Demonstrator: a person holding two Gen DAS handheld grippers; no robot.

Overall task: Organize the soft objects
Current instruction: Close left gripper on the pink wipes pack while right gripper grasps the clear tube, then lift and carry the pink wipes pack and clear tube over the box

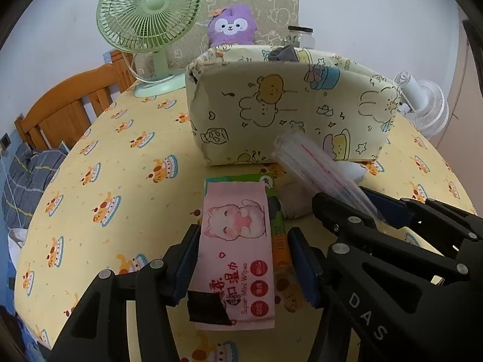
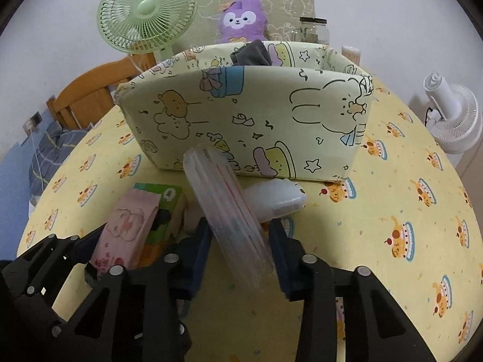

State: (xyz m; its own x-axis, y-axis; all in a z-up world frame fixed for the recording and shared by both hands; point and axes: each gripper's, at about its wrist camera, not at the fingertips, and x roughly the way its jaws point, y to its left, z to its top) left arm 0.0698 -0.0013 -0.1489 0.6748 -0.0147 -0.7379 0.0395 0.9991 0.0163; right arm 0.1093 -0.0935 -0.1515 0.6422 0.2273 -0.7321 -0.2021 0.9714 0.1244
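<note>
My left gripper [image 1: 244, 259] is shut on a pink wet-wipes pack [image 1: 238, 241], held just above the table; a green pack [image 1: 276, 211] lies beside it. My right gripper [image 2: 241, 253] is shut on a clear plastic packet [image 2: 229, 211] with red lines, tilted up toward the bin; it also shows in the left wrist view [image 1: 320, 169]. A yellow cartoon-print fabric bin [image 2: 256, 114] stands just ahead, with a grey cloth [image 2: 252, 54] inside. A white soft object [image 2: 277, 199] lies at the bin's foot. The pink pack also shows in the right wrist view [image 2: 126, 226].
A green desk fan [image 1: 151, 21] stands at the back left and a white fan [image 2: 452, 117] at the right. A purple plush [image 2: 243, 19] and a glass jar [image 2: 314, 30] sit behind the bin. A wooden chair [image 1: 72, 102] is at the table's left edge.
</note>
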